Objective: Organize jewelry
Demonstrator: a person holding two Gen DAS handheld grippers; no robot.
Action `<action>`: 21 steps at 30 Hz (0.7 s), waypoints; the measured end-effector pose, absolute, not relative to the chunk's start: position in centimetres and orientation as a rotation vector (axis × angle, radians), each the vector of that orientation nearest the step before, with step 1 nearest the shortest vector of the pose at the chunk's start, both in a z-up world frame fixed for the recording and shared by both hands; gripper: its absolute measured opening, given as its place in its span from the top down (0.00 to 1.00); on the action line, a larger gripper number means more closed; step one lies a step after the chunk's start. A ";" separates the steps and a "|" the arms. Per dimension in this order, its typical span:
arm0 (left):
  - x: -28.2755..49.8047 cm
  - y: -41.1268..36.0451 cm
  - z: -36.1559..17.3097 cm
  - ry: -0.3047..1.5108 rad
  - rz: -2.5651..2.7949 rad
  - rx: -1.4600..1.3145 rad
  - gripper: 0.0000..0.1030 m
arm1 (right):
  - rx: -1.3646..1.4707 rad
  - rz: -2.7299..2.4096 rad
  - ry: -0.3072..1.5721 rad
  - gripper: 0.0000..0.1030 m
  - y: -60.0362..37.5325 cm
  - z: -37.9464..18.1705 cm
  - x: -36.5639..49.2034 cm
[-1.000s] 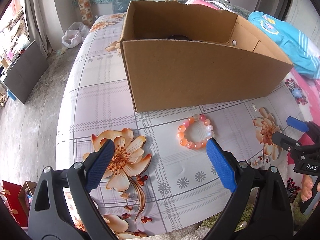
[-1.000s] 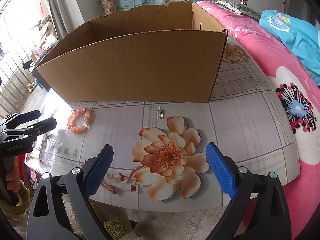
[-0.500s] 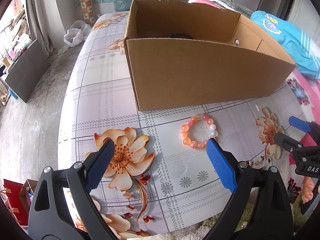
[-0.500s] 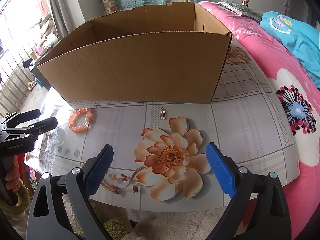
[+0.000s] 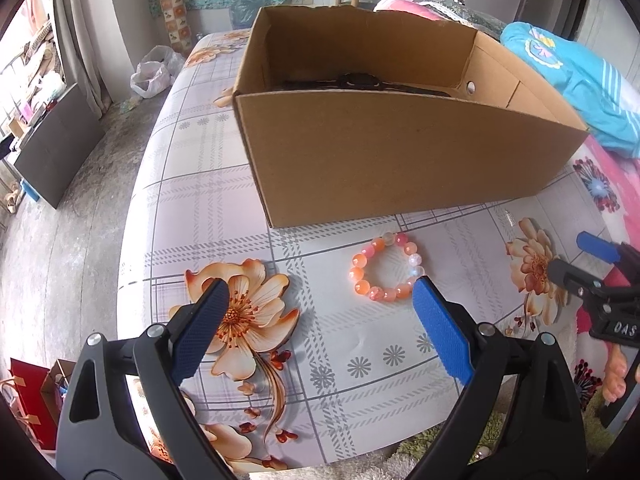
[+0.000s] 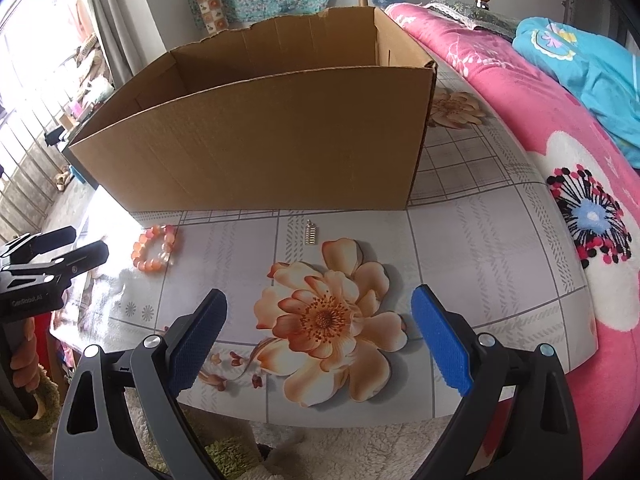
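Both tongs, left (image 5: 316,294) and right (image 6: 318,300), gape empty; box (image 5: 400,160) hides its dark contents.

1. Plain brown corrugated cardboard, matt, with a torn, ragged back edge: box (image 5: 392,152).
2. Glossy, translucent beads, orange, pink and milky white, catching the light: bracelet (image 5: 385,267).
3. Small, pale metal, ribbed and shiny: charm (image 6: 311,233).
4. Smooth, shiny plastic sheet printed with flowers and grey checks, showing glare at one edge: tablecloth (image 6: 472,256).
5. Matt black plastic arms with bright metal rivets; blue pads with a fine, rough grip pattern: left gripper (image 5: 320,304), right gripper (image 6: 319,312).
6. Soft, fleecy pink cloth: blanket (image 6: 560,128).
7. Shaggy, fluffy pile: rug (image 6: 360,448).
8. Thin, crinkled plastic: bag (image 5: 154,74).
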State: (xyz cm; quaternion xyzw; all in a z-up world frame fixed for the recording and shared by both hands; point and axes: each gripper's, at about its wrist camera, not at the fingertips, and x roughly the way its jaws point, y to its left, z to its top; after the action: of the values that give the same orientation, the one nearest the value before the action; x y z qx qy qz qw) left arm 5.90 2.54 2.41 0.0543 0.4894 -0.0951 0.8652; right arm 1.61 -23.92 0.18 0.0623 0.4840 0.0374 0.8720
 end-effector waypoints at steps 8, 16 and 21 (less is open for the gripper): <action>6.4 1.7 1.8 1.049 -0.182 0.148 0.14 | 0.119 0.063 1.024 0.12 -24.3 -0.2 2.3; 6.8 1.1 1.6 1.048 -0.156 0.176 0.13 | 0.080 0.053 1.040 0.12 -23.8 -0.6 2.6; 6.9 1.0 1.6 1.041 -0.145 0.194 0.14 | 0.071 0.054 1.044 0.12 -23.5 -0.6 2.5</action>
State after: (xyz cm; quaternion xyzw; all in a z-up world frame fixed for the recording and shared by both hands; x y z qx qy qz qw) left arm 6.89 0.97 1.57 0.0923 0.4963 -0.0691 0.8605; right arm 2.54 -23.54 -0.59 0.0339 0.4983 0.0257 0.8660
